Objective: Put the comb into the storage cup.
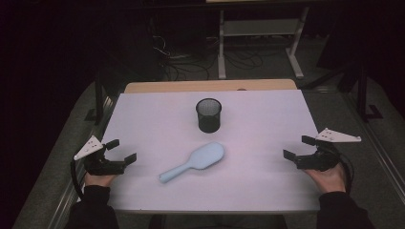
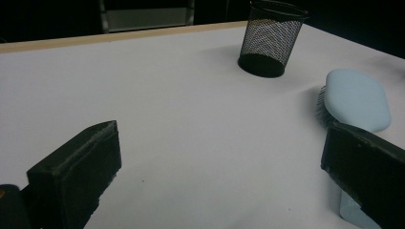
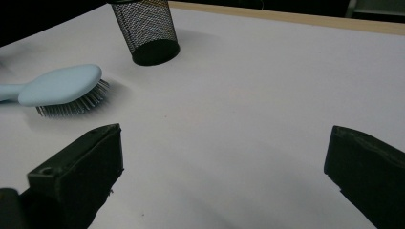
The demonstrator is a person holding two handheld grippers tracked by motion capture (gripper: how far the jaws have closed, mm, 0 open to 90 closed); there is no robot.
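A light blue hairbrush (image 1: pixel 196 161) lies bristles down near the middle of the white table top (image 1: pixel 258 124), its handle pointing to the front left. Behind it stands a black mesh cup (image 1: pixel 208 115), upright and empty as far as I can see. My left gripper (image 1: pixel 121 150) rests at the table's left edge, open, nothing between its jaws. My right gripper (image 1: pixel 298 147) rests at the right edge, also open and empty. In the left gripper view the hairbrush (image 2: pixel 356 99) lies beyond the right jaw, the cup (image 2: pixel 272 38) farther off. In the right gripper view the hairbrush (image 3: pixel 59 86) and cup (image 3: pixel 145 31) sit at the left.
A wooden strip (image 1: pixel 210 86) runs along the table's far edge. Beyond it on the dark floor are cables (image 1: pixel 191 62) and a white desk frame (image 1: pixel 260 43). Dark metal frames stand to both sides of the table.
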